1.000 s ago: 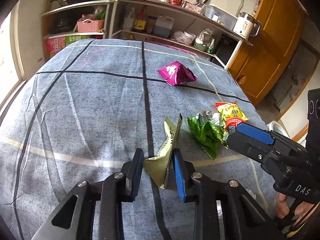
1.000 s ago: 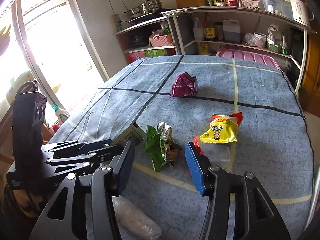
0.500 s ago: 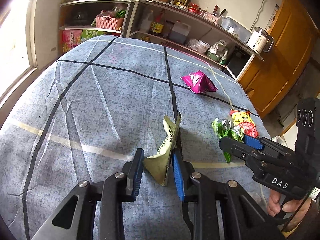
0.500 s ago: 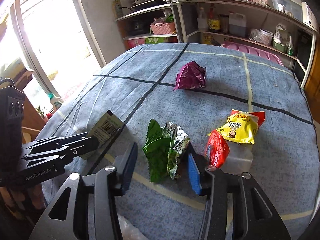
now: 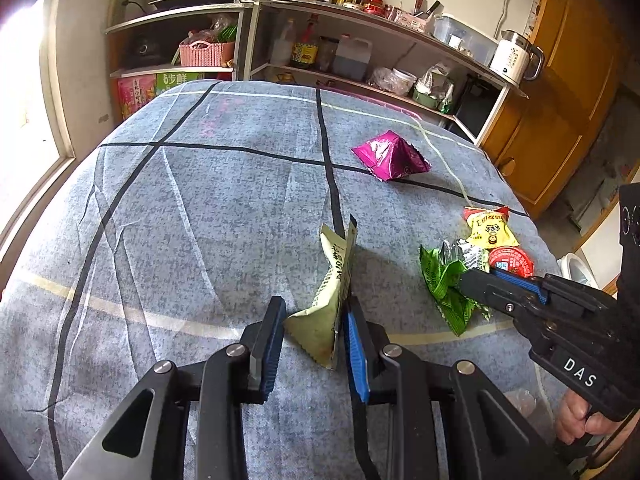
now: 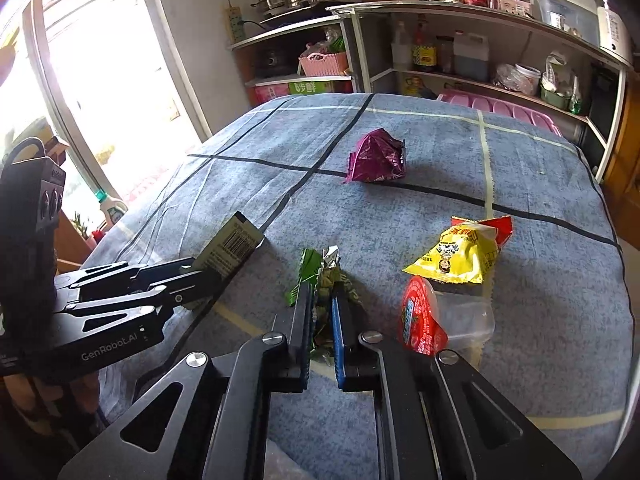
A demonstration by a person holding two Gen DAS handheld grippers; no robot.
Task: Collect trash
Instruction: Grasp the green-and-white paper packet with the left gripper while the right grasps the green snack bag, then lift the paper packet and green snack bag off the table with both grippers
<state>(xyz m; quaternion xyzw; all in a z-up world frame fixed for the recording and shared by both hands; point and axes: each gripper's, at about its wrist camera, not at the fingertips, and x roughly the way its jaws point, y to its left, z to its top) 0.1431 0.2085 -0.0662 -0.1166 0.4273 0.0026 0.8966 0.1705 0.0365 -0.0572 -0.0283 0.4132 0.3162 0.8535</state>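
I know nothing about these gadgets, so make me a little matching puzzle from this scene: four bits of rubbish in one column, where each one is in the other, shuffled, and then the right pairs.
Things:
1. green wrapper
2. pale olive packet
3. magenta packet
4. red-lidded cup

Places:
A. lying alone on the cloth, farthest from both tools
B. pinched in the jaws of the right gripper
C. on its side just below the yellow packet
D. held up in the jaws of the left gripper

Pairs: 1-B, 2-D, 3-A, 4-C
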